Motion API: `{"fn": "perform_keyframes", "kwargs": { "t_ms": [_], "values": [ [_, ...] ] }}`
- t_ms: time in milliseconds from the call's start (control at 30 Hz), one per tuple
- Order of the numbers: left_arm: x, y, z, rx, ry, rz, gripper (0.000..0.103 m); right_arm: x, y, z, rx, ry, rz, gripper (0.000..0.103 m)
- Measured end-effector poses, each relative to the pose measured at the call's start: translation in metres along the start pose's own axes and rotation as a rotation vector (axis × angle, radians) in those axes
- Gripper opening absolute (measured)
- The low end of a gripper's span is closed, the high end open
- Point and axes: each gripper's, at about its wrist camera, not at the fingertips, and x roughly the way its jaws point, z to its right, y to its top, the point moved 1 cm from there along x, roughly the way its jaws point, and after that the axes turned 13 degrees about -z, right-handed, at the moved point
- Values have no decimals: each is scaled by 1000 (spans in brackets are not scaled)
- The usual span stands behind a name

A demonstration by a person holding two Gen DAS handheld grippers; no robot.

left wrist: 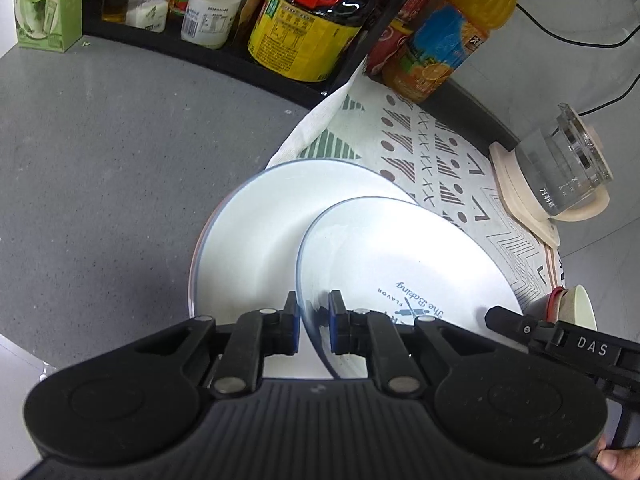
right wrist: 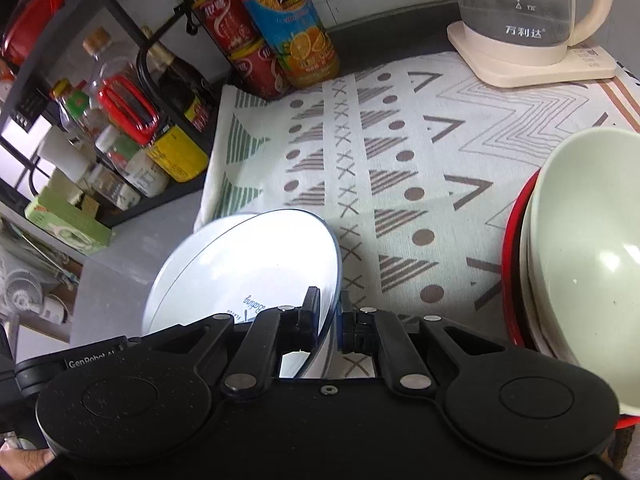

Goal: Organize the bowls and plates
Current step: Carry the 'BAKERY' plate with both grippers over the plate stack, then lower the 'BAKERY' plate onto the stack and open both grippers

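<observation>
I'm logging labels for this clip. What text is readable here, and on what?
"The Baking" and "FLAVOR": plate
"DAS": right gripper
"GenRobot": left gripper
"万利达": kettle
Juice bottle characters: too blurred.
Rack bottles: labels too small.

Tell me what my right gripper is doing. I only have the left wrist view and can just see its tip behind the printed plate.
Observer: The right gripper has the rim of the printed plate between its fingers and looks clamped on it.
Operator: What sits to the right of that gripper?
Observer: A stack of pale bowls, nested in a red dish.
Operator: Is that stack touching the plate?
Observer: No, the patterned cloth shows between them.
</observation>
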Motion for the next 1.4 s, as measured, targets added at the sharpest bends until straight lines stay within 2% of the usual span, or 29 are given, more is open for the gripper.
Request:
{"fn": "perform_keyframes", "kwargs": {
  "t_ms": [433,633,900,933,1000,1133,1400],
  "values": [
    [7,2,-12,-59,23,-16,13,14,-4,-14,-53,-75,-15,8],
    [8,4,-10,-37,48,-37,14,16,-3,-15,-55,-89,-12,8],
    [-24,16,-14,-29,71,33,15,17,-1,-17,-65,-102,-11,8],
    [-27,17,-15,-32,74,37,16,17,-1,-17,-66,-104,-11,8],
    [-32,18,-18,-46,81,30,27,17,-1,-18,-66,-109,-10,8],
    [-37,17,-20,-46,102,68,45,19,-2,-19,-70,-126,-17,10],
    [-19,13,-26,-69,102,30,46,28,-3,-24,-108,-157,-31,12]
  ]
}}
